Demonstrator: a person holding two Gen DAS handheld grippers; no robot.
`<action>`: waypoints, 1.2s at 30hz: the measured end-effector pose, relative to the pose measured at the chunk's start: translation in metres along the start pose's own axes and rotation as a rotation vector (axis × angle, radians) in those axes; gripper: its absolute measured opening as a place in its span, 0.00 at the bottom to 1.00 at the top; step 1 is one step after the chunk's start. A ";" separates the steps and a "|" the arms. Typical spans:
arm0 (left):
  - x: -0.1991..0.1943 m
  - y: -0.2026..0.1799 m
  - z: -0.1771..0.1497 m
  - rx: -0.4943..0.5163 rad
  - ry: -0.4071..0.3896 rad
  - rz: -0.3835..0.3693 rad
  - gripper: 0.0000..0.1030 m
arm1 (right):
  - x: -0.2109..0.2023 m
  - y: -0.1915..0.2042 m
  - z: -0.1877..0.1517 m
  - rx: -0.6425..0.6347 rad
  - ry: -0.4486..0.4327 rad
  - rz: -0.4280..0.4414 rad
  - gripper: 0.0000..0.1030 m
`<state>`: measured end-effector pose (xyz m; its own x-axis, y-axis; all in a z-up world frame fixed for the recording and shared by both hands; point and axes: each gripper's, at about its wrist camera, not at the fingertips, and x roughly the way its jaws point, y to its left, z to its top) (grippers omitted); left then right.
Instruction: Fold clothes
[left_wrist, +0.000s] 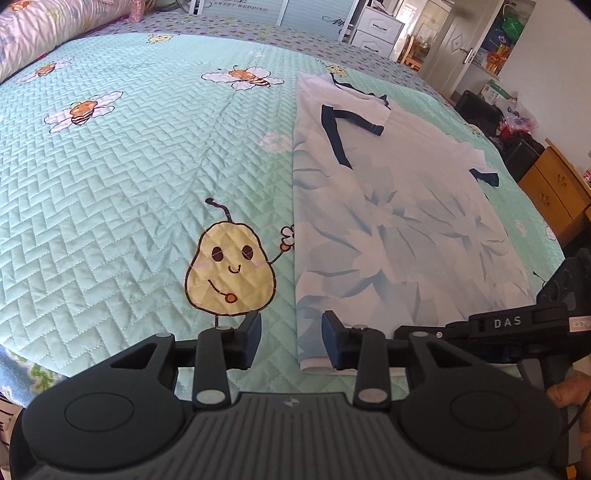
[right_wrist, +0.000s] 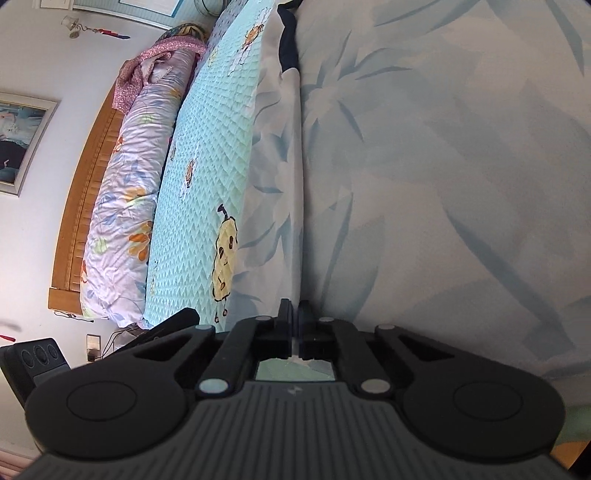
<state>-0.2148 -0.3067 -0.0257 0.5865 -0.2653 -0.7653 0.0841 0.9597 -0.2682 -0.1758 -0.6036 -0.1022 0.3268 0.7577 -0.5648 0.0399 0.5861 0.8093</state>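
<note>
"DAS" reads in white on the right gripper (left_wrist: 509, 325) body seen at the right of the left wrist view, and "SWEET WEDDING" on the far white furniture (left_wrist: 236, 5). Left gripper (left_wrist: 291, 341) is partly open over the quilt (left_wrist: 110, 177) w/ its right finger just at the near-left hem corner of the shirt (left_wrist: 399, 221) — nothing pinched. Right gripper's jaws are closed tight on a fold of the shirt's pale blue flower-print fabric; the shirt lies flat on the right half of the bed, navy-trimmed sleeves folded in.
</note>
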 end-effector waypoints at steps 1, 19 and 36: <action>0.000 -0.002 0.000 0.008 -0.004 -0.001 0.37 | -0.001 0.000 -0.001 -0.006 0.000 0.001 0.03; 0.051 -0.012 0.012 -0.078 0.017 -0.134 0.45 | -0.004 -0.008 -0.005 -0.011 -0.006 0.020 0.04; 0.012 0.003 -0.034 0.293 0.025 0.089 0.46 | -0.015 0.082 -0.094 -1.129 -0.024 -0.459 0.52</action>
<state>-0.2352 -0.3104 -0.0556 0.5824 -0.1778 -0.7932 0.2642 0.9642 -0.0222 -0.2667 -0.5402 -0.0428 0.5161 0.4163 -0.7486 -0.6830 0.7274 -0.0664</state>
